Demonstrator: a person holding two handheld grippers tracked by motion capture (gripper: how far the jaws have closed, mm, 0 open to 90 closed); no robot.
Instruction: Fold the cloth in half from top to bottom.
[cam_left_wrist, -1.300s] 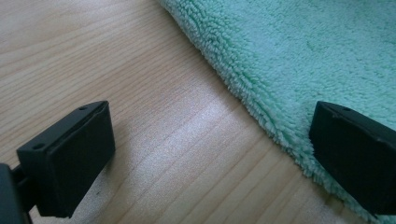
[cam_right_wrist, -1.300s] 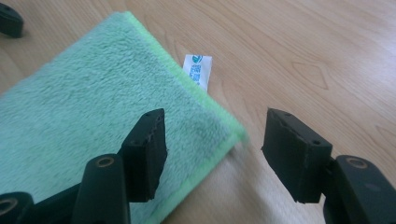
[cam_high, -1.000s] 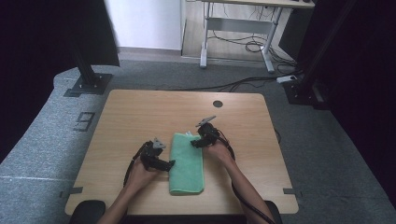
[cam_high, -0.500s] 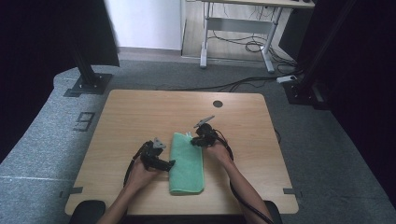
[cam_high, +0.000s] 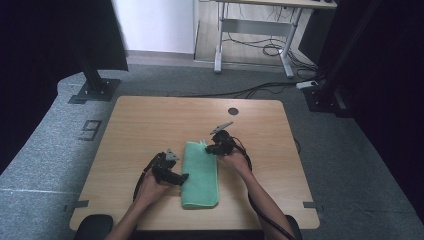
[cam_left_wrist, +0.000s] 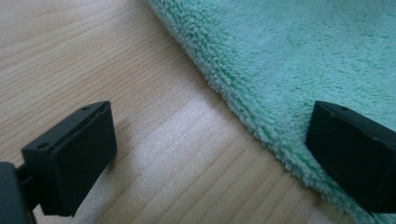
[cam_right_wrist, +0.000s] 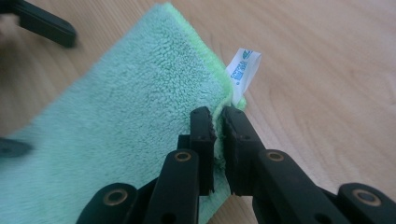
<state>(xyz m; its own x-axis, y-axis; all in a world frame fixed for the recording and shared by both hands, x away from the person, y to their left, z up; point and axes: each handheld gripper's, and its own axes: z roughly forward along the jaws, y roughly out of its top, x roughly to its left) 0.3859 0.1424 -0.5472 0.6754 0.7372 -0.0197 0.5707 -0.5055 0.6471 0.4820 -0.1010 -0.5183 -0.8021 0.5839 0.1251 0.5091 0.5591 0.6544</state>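
Note:
A mint-green folded towel (cam_high: 200, 172) lies lengthwise on the wooden table (cam_high: 150, 125). My right gripper (cam_high: 209, 149) is at the towel's far right corner. In the right gripper view its jaws (cam_right_wrist: 218, 119) are shut on the edge of the towel (cam_right_wrist: 121, 126), just below a white care label (cam_right_wrist: 243, 70). My left gripper (cam_high: 184, 176) lies at the towel's left edge. In the left gripper view it stands open (cam_left_wrist: 210, 154), one jaw over bare wood and the other over the towel (cam_left_wrist: 303, 56), with the towel's edge between them.
A round cable hole (cam_high: 233, 111) sits near the table's far edge. Grey carpet surrounds the table, with a dark stand foot (cam_high: 95, 90) at the far left and a desk frame with cables (cam_high: 260, 45) behind.
The right gripper has edged a little toward the towel's far corner. The left hand and the towel lie as before.

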